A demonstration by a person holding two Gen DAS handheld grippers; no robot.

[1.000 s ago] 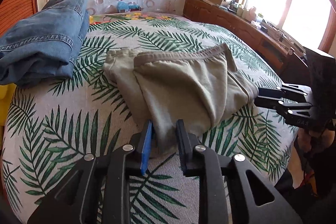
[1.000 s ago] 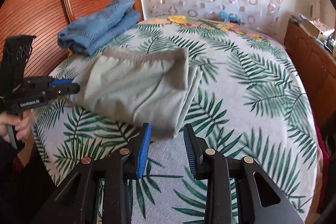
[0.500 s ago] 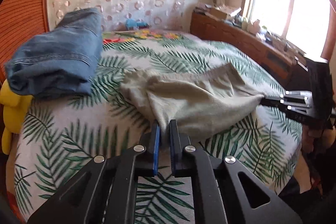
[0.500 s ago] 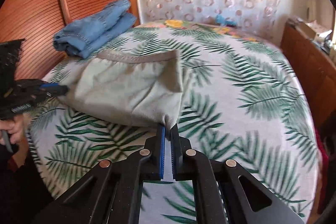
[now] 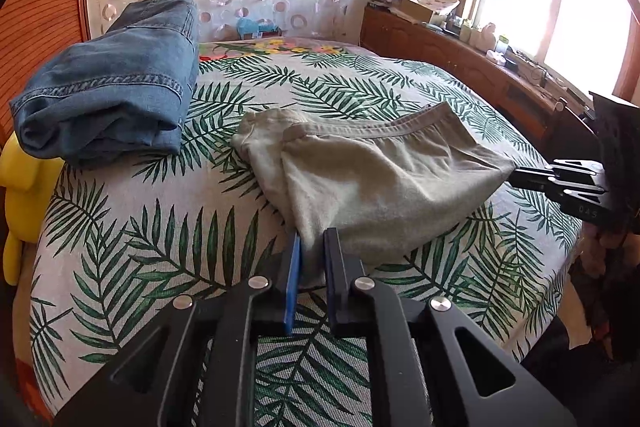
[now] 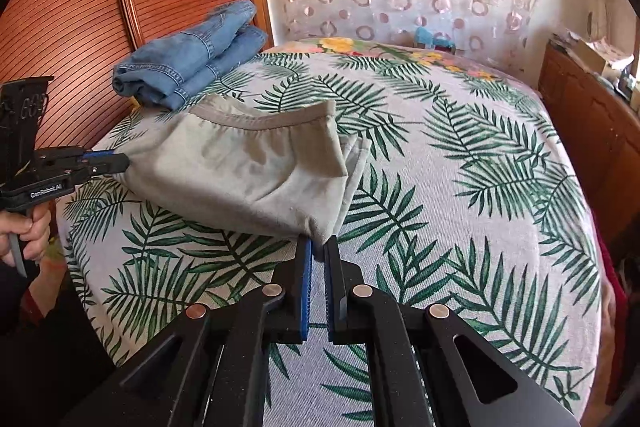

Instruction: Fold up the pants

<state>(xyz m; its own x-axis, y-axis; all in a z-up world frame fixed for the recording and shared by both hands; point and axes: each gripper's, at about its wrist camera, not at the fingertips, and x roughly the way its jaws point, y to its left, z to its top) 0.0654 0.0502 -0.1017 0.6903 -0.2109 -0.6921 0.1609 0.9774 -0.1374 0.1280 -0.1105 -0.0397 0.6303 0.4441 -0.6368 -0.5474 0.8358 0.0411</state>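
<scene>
A second ago both grippers stood open at the near edge of the bed [image 5: 120, 227] with the khaki pants [image 5: 380, 179] lying flat. Now the left gripper [image 5: 312, 247] pinches one near corner of the pants, its jaws having just eased slightly apart yet with cloth still between them, and the right gripper [image 6: 318, 247] is clamped tight on the other, lifting that near hem off the bedspread. Count: one pair of khaki pants mid-bed, one folded pair of jeans [image 6: 188, 63] at the headboard [image 6: 80, 7] corner, two grippers.

Yellow toy [image 5: 20, 187] half behind jeans [image 5: 116, 83]; sideboard clutter [image 5: 488, 35] indistinct
</scene>
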